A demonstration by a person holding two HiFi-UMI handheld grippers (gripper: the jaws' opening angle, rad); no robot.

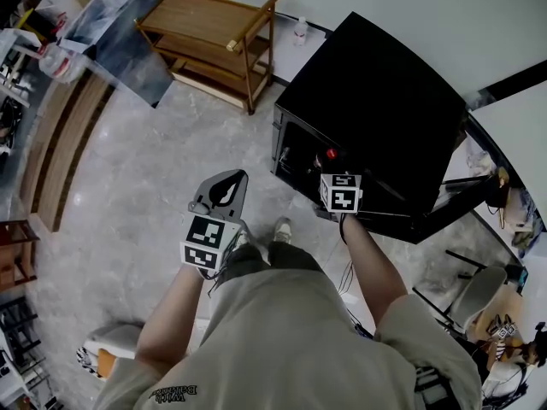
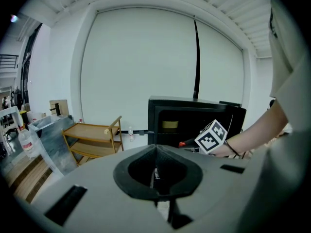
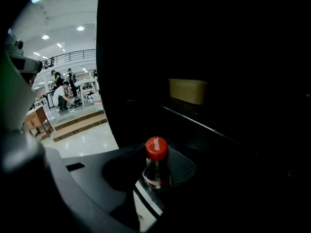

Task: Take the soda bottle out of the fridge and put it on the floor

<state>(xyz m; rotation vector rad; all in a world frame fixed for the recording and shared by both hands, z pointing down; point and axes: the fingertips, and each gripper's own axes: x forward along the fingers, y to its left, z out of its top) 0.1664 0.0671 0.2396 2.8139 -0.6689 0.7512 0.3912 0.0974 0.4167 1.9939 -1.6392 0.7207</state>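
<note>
A soda bottle (image 3: 156, 165) with a red cap stands inside the open black fridge (image 1: 376, 101); its cap (image 1: 331, 154) shows in the head view too. My right gripper (image 3: 156, 177) reaches into the fridge opening, its dark pads lying against the bottle's neck on both sides. From the head view the right gripper (image 1: 332, 167) is mostly its marker cube at the fridge's front. My left gripper (image 1: 224, 183) is held in front of the person's body, away from the fridge, jaws shut and empty. The left gripper view shows its closed tips (image 2: 156, 172), with the fridge (image 2: 194, 115) beyond.
A wooden trolley (image 1: 218, 45) stands on the marble floor left of the fridge, a small water bottle (image 1: 300, 31) by the wall between them. A tan box (image 3: 187, 90) sits on an upper fridge shelf. The person's shoe (image 1: 280, 229) is near the fridge's foot. Chairs and clutter crowd the right.
</note>
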